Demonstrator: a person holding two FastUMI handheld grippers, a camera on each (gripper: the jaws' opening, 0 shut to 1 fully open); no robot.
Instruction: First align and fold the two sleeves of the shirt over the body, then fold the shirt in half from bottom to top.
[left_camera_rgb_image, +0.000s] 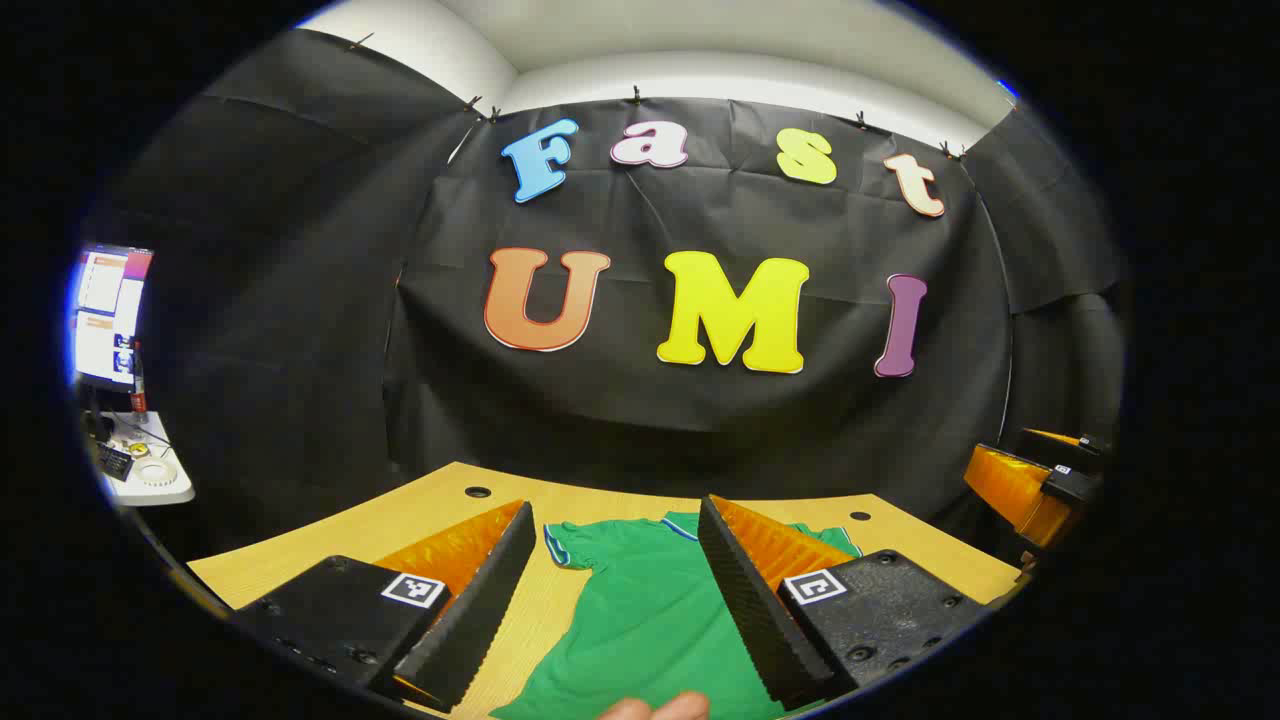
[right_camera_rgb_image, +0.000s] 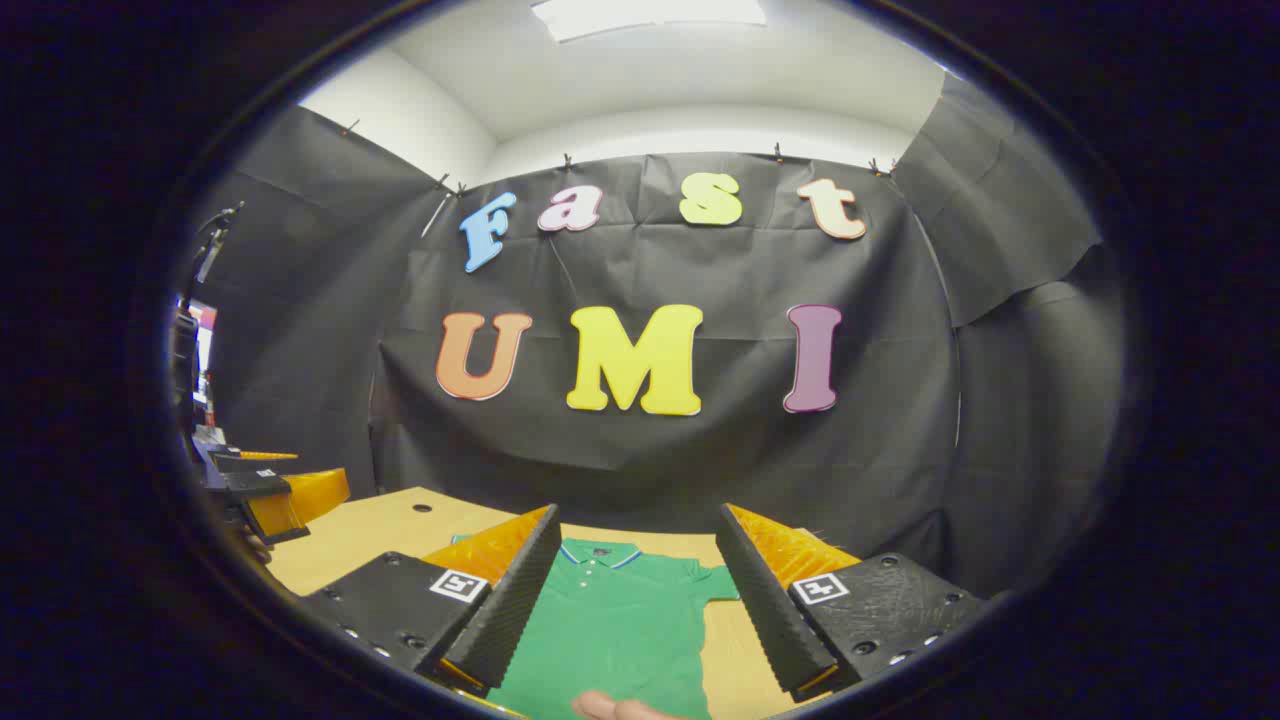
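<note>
The green polo shirt (left_camera_rgb_image: 640, 620) lies flat on the wooden table (left_camera_rgb_image: 300, 570), collar (right_camera_rgb_image: 598, 553) toward the booth wall, both short sleeves spread out to the sides (nothing looks folded yet, as far as I can judge). My left gripper (left_camera_rgb_image: 610, 600) hangs above the shirt's left half with its jaws wide apart and empty; my right gripper (right_camera_rgb_image: 632, 600) hovers over the right half, equally spread and holding nothing. For the first fold I'd drop each gripper to its own sleeve (left_camera_rgb_image: 570, 545), pinch near the cuff edge, then carry it inward low and level so the fabric lands smooth over the body.
</note>
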